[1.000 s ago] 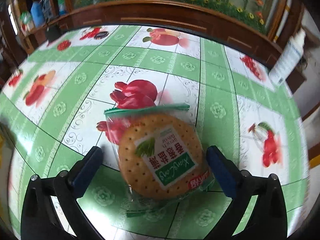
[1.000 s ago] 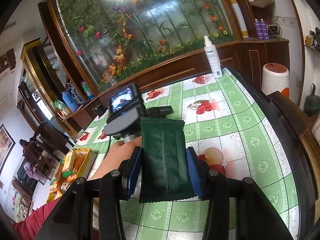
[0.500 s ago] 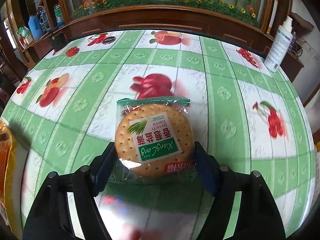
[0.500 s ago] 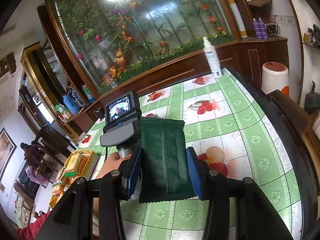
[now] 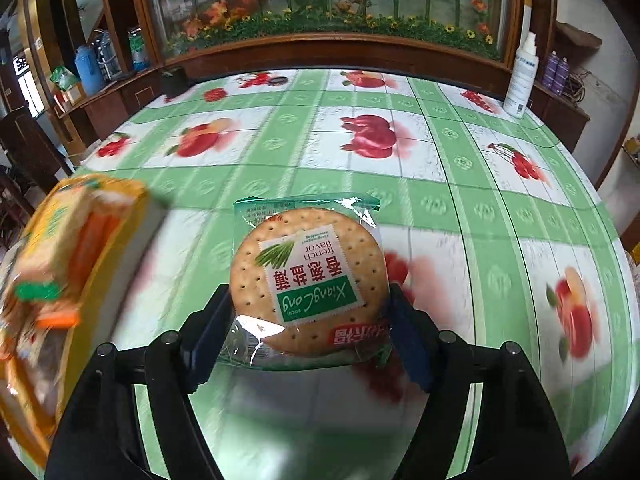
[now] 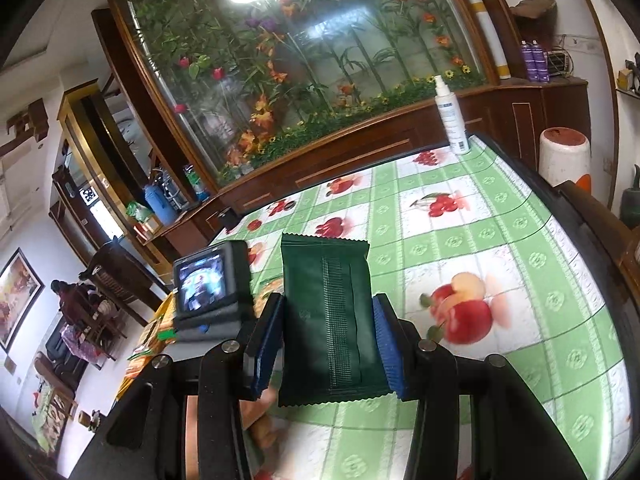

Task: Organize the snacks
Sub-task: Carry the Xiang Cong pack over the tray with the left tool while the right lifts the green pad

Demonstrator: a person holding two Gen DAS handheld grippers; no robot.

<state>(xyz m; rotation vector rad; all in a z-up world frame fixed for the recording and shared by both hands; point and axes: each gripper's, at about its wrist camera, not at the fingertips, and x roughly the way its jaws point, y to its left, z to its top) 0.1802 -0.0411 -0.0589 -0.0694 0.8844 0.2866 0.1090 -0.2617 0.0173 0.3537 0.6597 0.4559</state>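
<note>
In the left wrist view my left gripper [image 5: 310,320] is shut on a round cracker pack [image 5: 308,280] in clear wrap with a green label, and holds it above the green fruit-print tablecloth [image 5: 460,184]. A yellow box of snack packets [image 5: 68,264] lies blurred at the left edge. In the right wrist view my right gripper [image 6: 326,336] is shut on a dark green snack packet [image 6: 326,312], held upright over the table. The camera of the left gripper [image 6: 208,284] shows just to its left, with the snack box [image 6: 152,340] partly hidden behind it.
A white spray bottle [image 5: 522,76] stands at the table's far right corner, and a small dark object [image 5: 173,82] at its far left corner. A wooden cabinet with a flower display [image 5: 320,8] runs along the far side. A white stool [image 6: 564,156] stands right of the table.
My left gripper shut on the cracker pack, lifted it off the cloth and carried it left, bringing the yellow box into view. My right gripper drifted a little with the green packet.
</note>
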